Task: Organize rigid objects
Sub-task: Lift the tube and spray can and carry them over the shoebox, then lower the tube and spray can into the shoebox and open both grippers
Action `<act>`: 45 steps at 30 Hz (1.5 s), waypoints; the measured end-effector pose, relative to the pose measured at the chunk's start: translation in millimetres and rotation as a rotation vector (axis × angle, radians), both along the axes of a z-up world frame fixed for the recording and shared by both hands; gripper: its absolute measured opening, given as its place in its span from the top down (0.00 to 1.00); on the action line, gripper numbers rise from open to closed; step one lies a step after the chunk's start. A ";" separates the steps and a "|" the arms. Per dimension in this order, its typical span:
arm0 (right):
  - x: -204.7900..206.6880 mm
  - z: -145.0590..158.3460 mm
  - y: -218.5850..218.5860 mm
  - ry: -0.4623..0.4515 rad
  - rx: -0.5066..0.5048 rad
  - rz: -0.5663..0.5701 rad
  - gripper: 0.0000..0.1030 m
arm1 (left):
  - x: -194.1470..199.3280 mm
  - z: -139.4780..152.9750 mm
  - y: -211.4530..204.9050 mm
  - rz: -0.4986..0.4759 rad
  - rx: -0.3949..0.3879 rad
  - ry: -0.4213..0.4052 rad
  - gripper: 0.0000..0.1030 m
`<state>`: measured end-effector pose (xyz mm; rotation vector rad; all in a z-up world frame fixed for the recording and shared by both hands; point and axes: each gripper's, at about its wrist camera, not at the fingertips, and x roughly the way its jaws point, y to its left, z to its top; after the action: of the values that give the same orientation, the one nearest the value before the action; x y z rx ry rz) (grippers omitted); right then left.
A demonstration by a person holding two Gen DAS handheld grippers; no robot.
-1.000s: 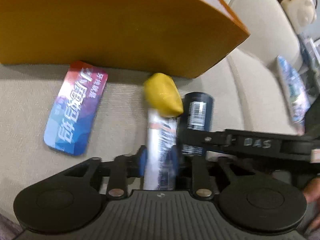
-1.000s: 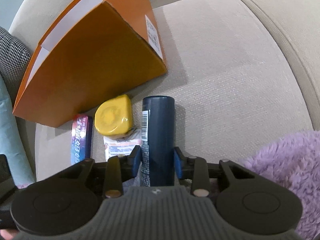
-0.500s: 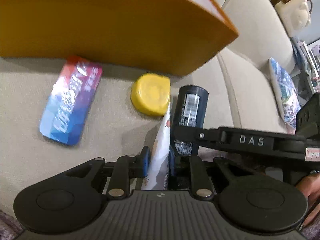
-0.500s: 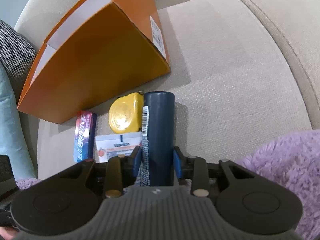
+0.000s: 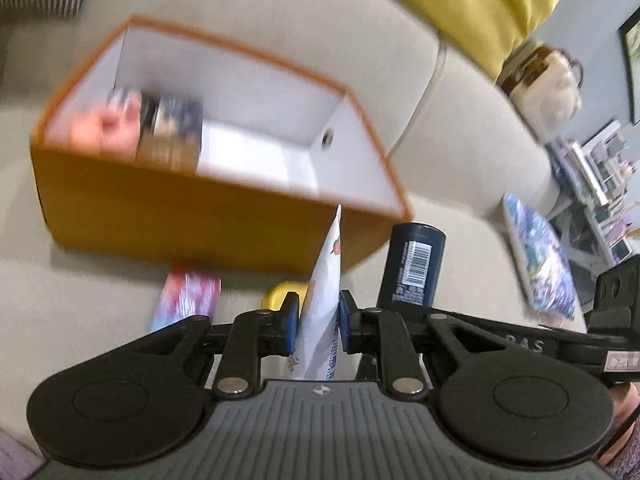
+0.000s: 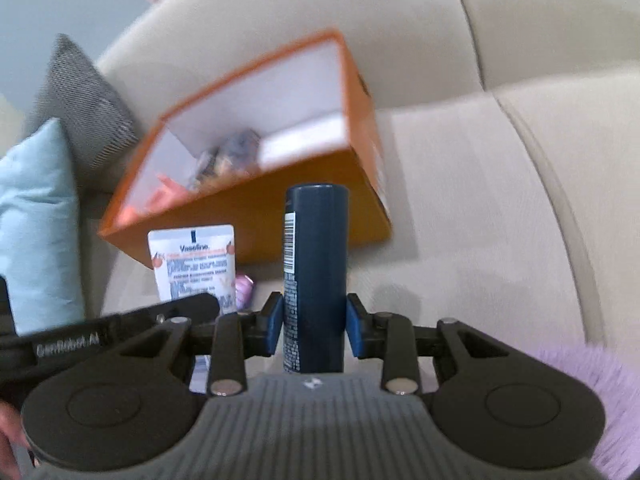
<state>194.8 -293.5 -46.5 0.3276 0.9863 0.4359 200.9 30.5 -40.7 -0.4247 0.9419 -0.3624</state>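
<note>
Left wrist view: the left gripper [image 5: 318,322] is clenched on a white tube [image 5: 322,312], seen edge-on with its flat crimped end pointing away from the gripper; small print and an orange mark show on the tube but are too fine to read. Just right of the left gripper stands a dark blue can [image 5: 412,266] bearing a white barcode label; it is grasped by the right gripper [image 5: 400,316], whose black arm crosses from the right and carries raised letters reading "DAS". Beyond the tube tip lies an orange box [image 5: 192,208], open-topped with a white interior; blurred items, one pink and one dark, sit in its far left corner. Between the box and the left gripper, on the beige sofa [image 5: 460,152], lie a red-and-blue packet [image 5: 186,300] to the left and a yellow object [image 5: 284,294], partly hidden behind the left finger.

Right wrist view: the right gripper [image 6: 314,326] grasps the dark blue can [image 6: 316,276] between its blue pads; the can stands upright along the fingers, a barcode and white text running down its left side. To the left, the white tube [image 6: 194,266] shows its face, printed "Vaseline" above orange and blue text lines; the left gripper [image 6: 224,312] holds it, and its black arm reads "GenRobot.AI". The orange box [image 6: 320,216] sits ahead, its near wall behind the can top; blurred contents lie inside. A light blue cushion [image 6: 36,220] and a grey patterned cushion [image 6: 80,96] are to the far left; lilac fluffy fabric [image 6: 600,392] lies to the lower right.
</note>
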 end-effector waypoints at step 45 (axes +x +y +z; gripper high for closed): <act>234.8 -71.5 122.0 0.264 -0.170 0.173 0.67 | 247.6 -101.4 7.6 0.102 0.164 0.347 0.78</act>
<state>429.6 -171.5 -118.1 0.1482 1.3068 0.4699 448.5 38.1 -142.1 -0.3902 1.2724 -0.1169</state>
